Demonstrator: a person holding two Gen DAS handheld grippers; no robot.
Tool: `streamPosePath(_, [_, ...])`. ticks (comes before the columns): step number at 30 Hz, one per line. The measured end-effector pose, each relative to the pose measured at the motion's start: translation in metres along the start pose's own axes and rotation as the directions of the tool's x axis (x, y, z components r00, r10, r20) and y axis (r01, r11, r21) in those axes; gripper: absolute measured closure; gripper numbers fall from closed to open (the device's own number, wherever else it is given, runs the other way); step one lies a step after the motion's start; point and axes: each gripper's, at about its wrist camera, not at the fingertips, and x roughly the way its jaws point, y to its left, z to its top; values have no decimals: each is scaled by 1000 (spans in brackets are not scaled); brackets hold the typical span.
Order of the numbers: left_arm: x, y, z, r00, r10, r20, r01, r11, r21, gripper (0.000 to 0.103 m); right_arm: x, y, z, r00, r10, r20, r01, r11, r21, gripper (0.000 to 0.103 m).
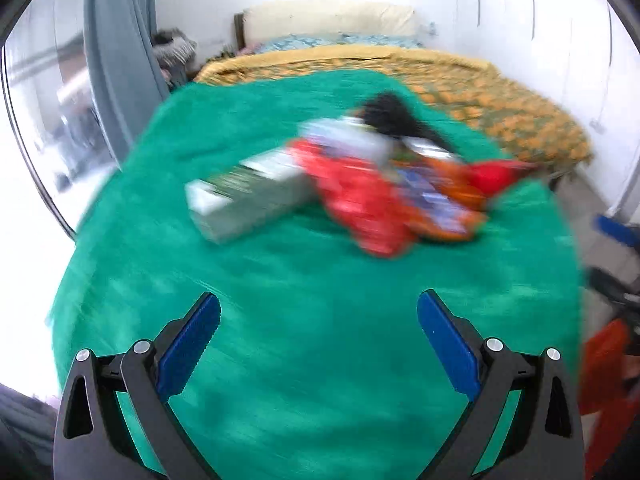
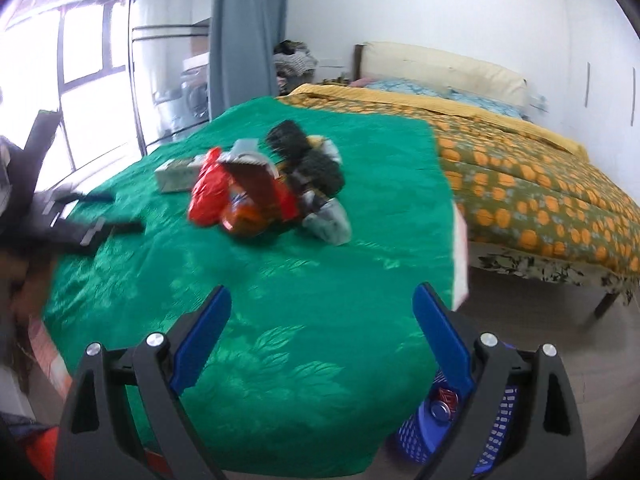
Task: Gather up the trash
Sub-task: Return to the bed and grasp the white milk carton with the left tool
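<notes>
A pile of trash lies on a green cloth [image 1: 280,280] [image 2: 320,280]. In it are a red wrapper [image 1: 356,200] [image 2: 208,192], an orange packet [image 1: 440,204] [image 2: 248,212], a grey-white box [image 1: 248,196] [image 2: 176,174], black crumpled material [image 1: 392,114] [image 2: 304,152] and a grey wrapper [image 2: 330,220]. My left gripper [image 1: 319,308] is open and empty, short of the pile; it also shows in the right wrist view [image 2: 84,216] at the left. My right gripper [image 2: 322,304] is open and empty above the cloth's near part. The left wrist view is motion-blurred.
A blue perforated basket [image 2: 424,436] with a can inside stands on the floor at the cloth's right corner. A bed with an orange patterned cover [image 2: 540,184] [image 1: 500,108] lies behind. A grey curtain [image 2: 248,28] and window are at left. Red-orange items [image 1: 604,368] sit at right.
</notes>
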Motion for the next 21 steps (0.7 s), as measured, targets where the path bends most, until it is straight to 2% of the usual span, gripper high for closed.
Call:
streamPosePath(2, [13,24,12,1000,0,-11,0,999,45,5,2,3,-2,1000,-3,-3,3,1000,-11,13])
streamPosePath(4, [35,47,23,997,-35,-62,41,993,107,5,3,0,-2,1000,-10,-3,10,1000,-8,13])
streamPosePath(10, [76,78,50,993,-2,-117,32,968,247,5,2,-15,-5,999,-41,-5,41,998,43,13])
streamPosePath(12, [83,75,57,993,-6,-114,36,965,260,5,3,-18,-6,999,-48,-6,48,998,52,13])
streamPosePath(15, [95,69,73,993,-51,-107,80,954,290,5,6,-19,-6,999,-52,-10,52,997,55,13])
streamPosePath(21, [117,50,79,986,-70,-152,120,928,353,7,6,-19,-6,999,-49,-12,50,997,59,13])
